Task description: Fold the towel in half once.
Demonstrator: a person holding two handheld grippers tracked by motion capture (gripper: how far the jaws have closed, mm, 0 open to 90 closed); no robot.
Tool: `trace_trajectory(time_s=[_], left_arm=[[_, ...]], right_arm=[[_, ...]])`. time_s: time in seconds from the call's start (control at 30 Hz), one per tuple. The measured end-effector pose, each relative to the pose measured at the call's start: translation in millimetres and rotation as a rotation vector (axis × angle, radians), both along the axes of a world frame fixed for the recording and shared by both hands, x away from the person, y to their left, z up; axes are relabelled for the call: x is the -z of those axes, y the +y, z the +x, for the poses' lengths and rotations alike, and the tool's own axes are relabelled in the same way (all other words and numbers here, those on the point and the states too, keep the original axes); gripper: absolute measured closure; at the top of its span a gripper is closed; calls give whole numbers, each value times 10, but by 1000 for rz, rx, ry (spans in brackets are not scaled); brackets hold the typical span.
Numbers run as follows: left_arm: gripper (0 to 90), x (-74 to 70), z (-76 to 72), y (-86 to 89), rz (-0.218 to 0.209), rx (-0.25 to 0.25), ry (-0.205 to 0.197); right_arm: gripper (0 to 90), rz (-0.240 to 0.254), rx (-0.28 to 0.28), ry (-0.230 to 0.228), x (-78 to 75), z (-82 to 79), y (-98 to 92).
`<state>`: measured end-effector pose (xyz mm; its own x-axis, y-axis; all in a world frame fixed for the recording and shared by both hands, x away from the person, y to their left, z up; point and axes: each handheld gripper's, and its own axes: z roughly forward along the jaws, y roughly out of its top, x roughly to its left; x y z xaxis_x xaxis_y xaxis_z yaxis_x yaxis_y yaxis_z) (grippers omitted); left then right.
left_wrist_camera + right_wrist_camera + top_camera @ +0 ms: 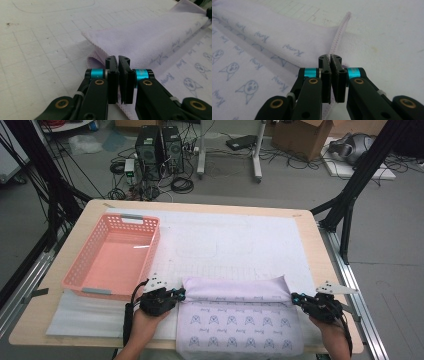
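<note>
L tongs (181, 293) & R tongs (294, 297) each clenched on a corner of the folded lilac cloth (237, 312) on the counter (310, 235), near pink basket (114, 255).

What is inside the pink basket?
The basket looks empty in the high view: its bare pink floor shows through. The near wall hides a strip of floor beside it, so that strip cannot be checked.

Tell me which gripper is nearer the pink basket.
Left. The left gripper pinches the lilac cloth at its left end, just off the pink basket's near right corner; the right gripper pinches the cloth's far end.
</note>
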<state>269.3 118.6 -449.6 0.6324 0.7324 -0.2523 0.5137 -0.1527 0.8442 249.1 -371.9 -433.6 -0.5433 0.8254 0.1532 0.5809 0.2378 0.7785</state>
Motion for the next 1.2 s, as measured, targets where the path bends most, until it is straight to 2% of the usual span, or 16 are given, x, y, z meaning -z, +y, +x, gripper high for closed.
trace_trajectory(time_s=[0.03,0.1,0.17,0.23,0.3,0.37,0.43,0.5,0.53,0.6,0.63,0.77,0.8,0.87,1.03,1.2], left_arm=[[780,-11,21,0,-4,-4,-2],[582,-60,107,-6,-28,-29,19],[500,-115,193,-19,-34,-38,15],[457,-152,290,-45,-31,-57,13],[440,-176,380,-70,-30,-70,20],[440,-173,449,-85,-38,-80,30],[440,-110,520,-101,-45,-94,79],[464,-47,556,-124,-13,-81,126],[536,-32,555,-135,1,-67,144],[745,-36,512,-157,18,-54,116],[858,-54,486,-158,13,-54,94],[872,-140,408,-111,-19,-49,48],[872,-171,367,-82,-36,-41,37],[872,-201,298,-54,-51,-32,21],[870,-279,89,19,-113,-6,-22],[867,-302,-147,24,-99,49,-41]], right_arm=[[853,1,4,0,1,8,0],[719,22,30,0,-29,33,2],[623,38,67,-8,-103,98,12],[598,42,76,-16,-169,159,40],[568,22,97,-22,-236,261,90],[528,-10,113,-4,-251,353,137],[517,-37,117,34,-223,475,199],[537,-75,118,63,-174,562,251],[605,-83,118,79,-148,590,265],[803,-85,90,100,-110,610,269],[867,-80,83,100,-104,596,265],[873,-39,81,34,-152,460,191],[873,-33,81,31,-165,435,180],[873,13,77,-10,-217,310,124],[872,45,46,-67,-283,45,90],[872,34,10,-87,-297,-190,85]])
